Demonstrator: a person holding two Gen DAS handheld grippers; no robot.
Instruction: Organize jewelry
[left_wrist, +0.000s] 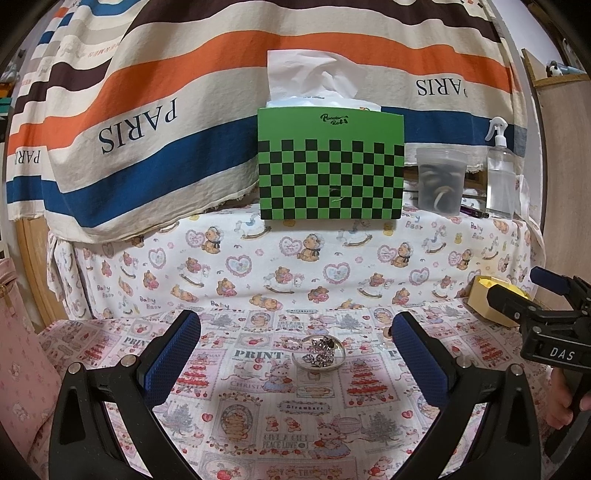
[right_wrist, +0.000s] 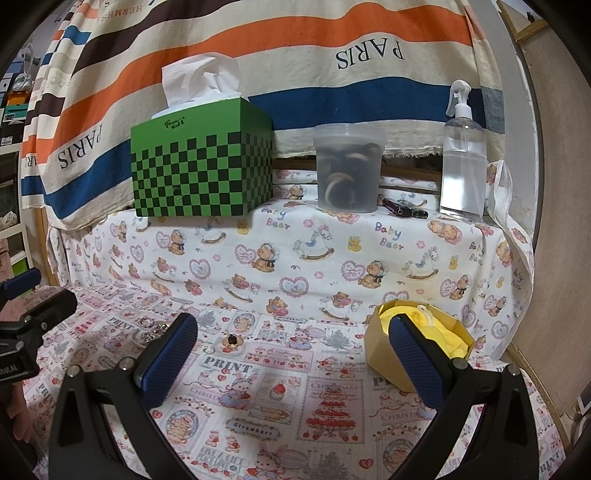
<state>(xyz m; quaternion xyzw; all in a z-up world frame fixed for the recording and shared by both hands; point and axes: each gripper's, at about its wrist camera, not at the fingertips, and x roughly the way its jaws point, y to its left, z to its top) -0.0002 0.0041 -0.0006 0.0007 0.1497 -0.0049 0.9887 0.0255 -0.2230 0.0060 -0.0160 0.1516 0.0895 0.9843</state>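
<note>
A small clear glass dish (left_wrist: 318, 357) holding several silver and dark jewelry pieces sits on the patterned cloth, straight ahead between the fingers of my open left gripper (left_wrist: 295, 332). In the right wrist view the dish (right_wrist: 149, 334) is partly hidden behind my left finger. A loose ring with a dark stone (right_wrist: 232, 339) lies on the cloth near it. A tan jewelry box with yellow lining (right_wrist: 421, 341) stands at the right, also in the left wrist view (left_wrist: 491, 301). My right gripper (right_wrist: 291, 336) is open and empty, its right finger in front of the box.
A green checkered tissue box (left_wrist: 330, 166), a clear lidded tub (right_wrist: 347, 168), a spray bottle (right_wrist: 463, 155) and dark pens (right_wrist: 404, 211) stand on a raised ledge at the back. A striped PARIS cloth (left_wrist: 147, 122) hangs behind. A wall (right_wrist: 539, 221) bounds the right.
</note>
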